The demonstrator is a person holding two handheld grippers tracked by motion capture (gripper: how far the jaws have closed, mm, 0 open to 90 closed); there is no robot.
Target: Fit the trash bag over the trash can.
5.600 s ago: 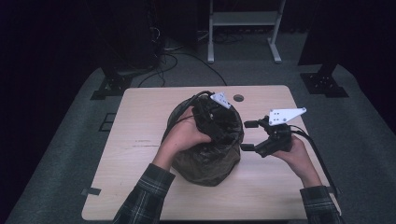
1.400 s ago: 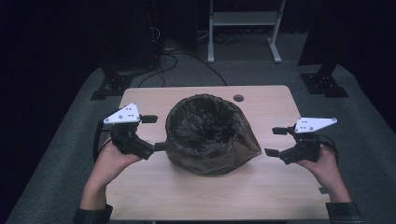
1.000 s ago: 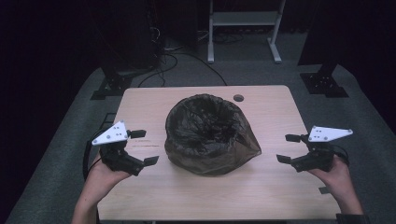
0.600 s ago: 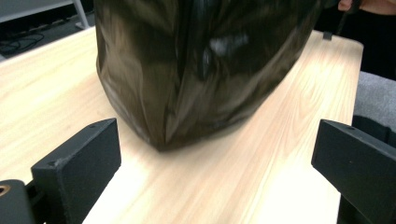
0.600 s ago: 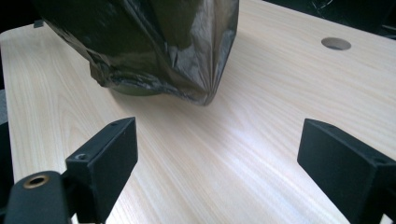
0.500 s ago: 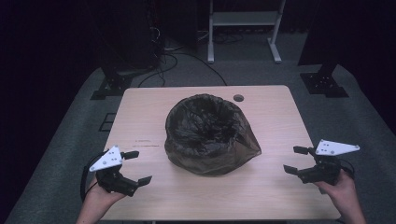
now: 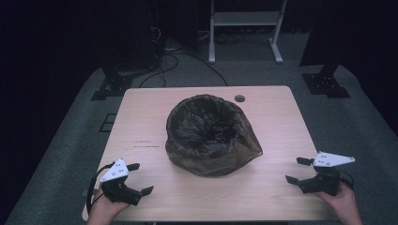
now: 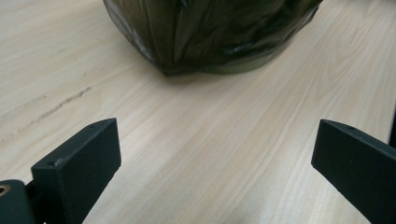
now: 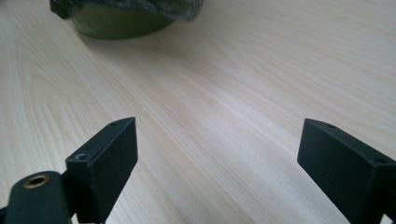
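— Where is the bin seen?

— The bin (image 7: 209, 136), lined with a dark bag (image 7: 244, 145), is set at the middle of the tabletop (image 7: 272, 108) — its mouth open upward.

— And the tools?

— The left gripper (image 7: 140, 179) is held at the near left corner, jaws spread wide, nothing gripped. The right gripper (image 7: 297, 170) is held by the near right corner, likewise wide open and empty — both well apart from the bin.

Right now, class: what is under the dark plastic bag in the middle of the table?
A green rim peeks from beneath the dark plastic bag, suggesting a bin or bowl it lines. The bag covers the rest, so its shape stays hidden.
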